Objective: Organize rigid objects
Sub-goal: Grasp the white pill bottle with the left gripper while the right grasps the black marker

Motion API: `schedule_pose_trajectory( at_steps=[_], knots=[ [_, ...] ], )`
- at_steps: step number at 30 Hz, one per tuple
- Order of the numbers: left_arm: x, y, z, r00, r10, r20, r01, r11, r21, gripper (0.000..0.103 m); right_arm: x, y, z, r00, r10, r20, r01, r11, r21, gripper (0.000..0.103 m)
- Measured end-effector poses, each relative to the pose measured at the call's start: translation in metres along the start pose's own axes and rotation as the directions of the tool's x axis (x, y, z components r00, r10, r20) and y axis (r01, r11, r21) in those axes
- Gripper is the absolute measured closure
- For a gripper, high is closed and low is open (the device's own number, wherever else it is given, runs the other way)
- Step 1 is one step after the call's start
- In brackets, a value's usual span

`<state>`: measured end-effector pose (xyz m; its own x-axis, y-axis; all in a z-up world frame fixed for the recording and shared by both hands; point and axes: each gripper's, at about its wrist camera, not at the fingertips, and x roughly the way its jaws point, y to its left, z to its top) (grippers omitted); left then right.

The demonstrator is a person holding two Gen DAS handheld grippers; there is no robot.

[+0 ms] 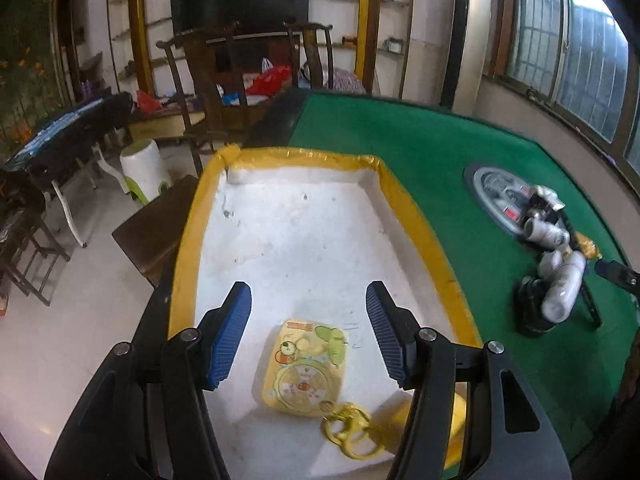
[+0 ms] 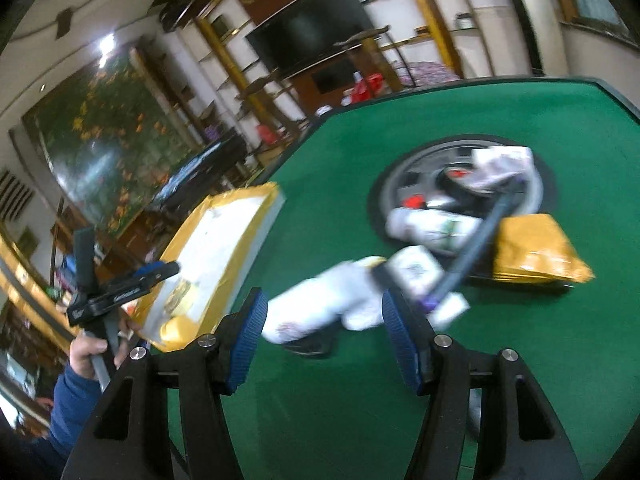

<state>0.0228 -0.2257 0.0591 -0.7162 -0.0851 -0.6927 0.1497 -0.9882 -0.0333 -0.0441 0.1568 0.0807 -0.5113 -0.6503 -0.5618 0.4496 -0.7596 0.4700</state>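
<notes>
Right now the left gripper (image 1: 308,332) hangs over the white tray with the yellow rim (image 1: 404,196), its blue pads apart with nothing between them. Just below it, on the tray floor, lies a yellow toy card with a cartoon dog (image 1: 306,364), and a yellow keyring clip (image 1: 352,432) sits close to the gripper's right finger.

The right gripper (image 2: 322,328) is also partly open and holds nothing. A white bottle (image 2: 320,308) lies on the green worktop (image 2: 520,380) just ahead of its pads, with more bottles and packets piled past it.

What could go wrong? The pile is a jumble. If the right gripper goes in fast, it may bump the white bottle and make it roll away, since it lies on its side. A dark strap or tube (image 2: 476,236) crosses the pile, so it could snag a finger or drag other things along. The yellow padded packet (image 2: 536,252) is soft, so it may slip if pinched.

Some things are hard to see. The right wrist view is blurry, so labels and edges in the pile are smeared. I cannot tell how many bottles there are, or what the dark lump under the white bottle is. The near edge of the tray is hidden by the left gripper's arms, and the keyring clip is partly covered too.
</notes>
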Motion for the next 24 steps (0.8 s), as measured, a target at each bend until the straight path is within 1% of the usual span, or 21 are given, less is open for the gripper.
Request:
schedule_pose_trajectory(
  at_steps=[3, 4, 5, 7, 8, 10, 13, 15, 17, 20, 22, 24],
  knots=[
    [-0.021, -0.012, 0.002, 0.997, -0.067, 0.034, 0.067, 0.998, -0.003, 0.044, -0.013, -0.017, 0.001, 0.999, -0.039, 0.025, 0.038, 0.999, 0.034, 0.048],
    [-0.028, -0.021, 0.003, 0.994, -0.101, 0.044, 0.101, 0.995, 0.005, 0.042, -0.018, -0.027, 0.001, 0.998, -0.047, 0.029, 0.046, 0.997, 0.056, 0.048],
    [-0.031, -0.029, 0.004, 0.991, -0.130, 0.044, 0.130, 0.991, 0.014, 0.033, -0.021, -0.034, 0.001, 0.998, -0.049, 0.032, 0.046, 0.996, 0.082, 0.048],
    [-0.033, -0.056, 0.003, 0.979, -0.202, 0.031, 0.200, 0.978, 0.057, 0.024, -0.025, -0.045, 0.001, 0.999, -0.034, 0.036, 0.029, 0.990, 0.138, 0.048],
    [-0.032, -0.068, 0.003, 0.974, -0.226, 0.022, 0.224, 0.971, 0.078, 0.024, -0.027, -0.050, 0.001, 0.999, -0.023, 0.042, 0.015, 0.986, 0.166, 0.048],
    [-0.027, -0.098, 0.002, 0.965, -0.263, -0.020, 0.263, 0.955, 0.140, 0.024, -0.032, -0.060, 0.001, 0.999, -0.019, 0.048, 0.010, 0.984, 0.179, 0.048],
    [-0.015, -0.143, 0.002, 0.963, -0.262, -0.062, 0.269, 0.932, 0.245, 0.024, -0.035, -0.060, 0.000, 0.998, -0.036, 0.055, 0.026, 0.985, 0.168, 0.048],
    [-0.007, -0.172, 0.002, 0.959, -0.267, -0.093, 0.283, 0.907, 0.311, 0.024, -0.037, -0.059, 0.001, 0.997, -0.034, 0.064, 0.023, 0.987, 0.159, 0.048],
    [-0.003, -0.190, 0.001, 0.959, -0.264, -0.107, 0.285, 0.888, 0.361, 0.024, -0.037, -0.059, 0.002, 0.997, -0.036, 0.066, 0.025, 0.987, 0.157, 0.048],
    [0.004, -0.212, -0.002, 0.969, -0.214, -0.125, 0.248, 0.864, 0.439, 0.024, -0.036, -0.060, 0.002, 0.998, -0.013, 0.060, 0.003, 0.987, 0.163, 0.048],
    [0.010, -0.221, -0.002, 0.974, -0.180, -0.134, 0.223, 0.852, 0.473, 0.024, -0.038, -0.061, 0.002, 0.998, -0.007, 0.067, -0.004, 0.987, 0.163, 0.048],
    [0.018, -0.228, -0.003, 0.972, -0.176, -0.157, 0.232, 0.840, 0.490, 0.024, -0.037, -0.061, 0.003, 0.998, 0.002, 0.070, -0.013, 0.987, 0.161, 0.048]
  ],
)
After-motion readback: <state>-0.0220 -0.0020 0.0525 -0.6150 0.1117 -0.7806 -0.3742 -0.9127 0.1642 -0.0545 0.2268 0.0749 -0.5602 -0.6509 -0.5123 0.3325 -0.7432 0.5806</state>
